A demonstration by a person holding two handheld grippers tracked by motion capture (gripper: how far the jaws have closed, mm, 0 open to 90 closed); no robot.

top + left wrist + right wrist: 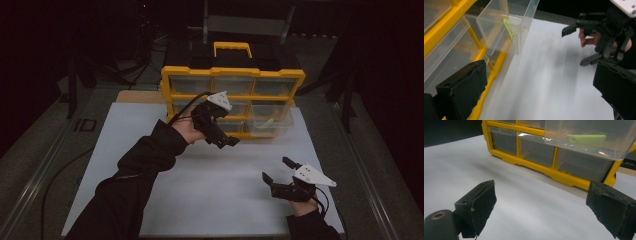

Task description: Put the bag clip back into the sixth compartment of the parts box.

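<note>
Clear drawer (589, 138) pulled out, white mat (220, 185) open

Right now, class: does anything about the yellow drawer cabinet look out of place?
Yes. One clear drawer on the yellow cabinet sticks out past its neighbours, pulled partly open, with a pale green item inside. The other drawers sit flush.

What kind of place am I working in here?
Probably a lab-style recording bench, not a home: a white board covers the table, a yellow drawer organizer stands on it, and dark metal frames surround it.
</note>
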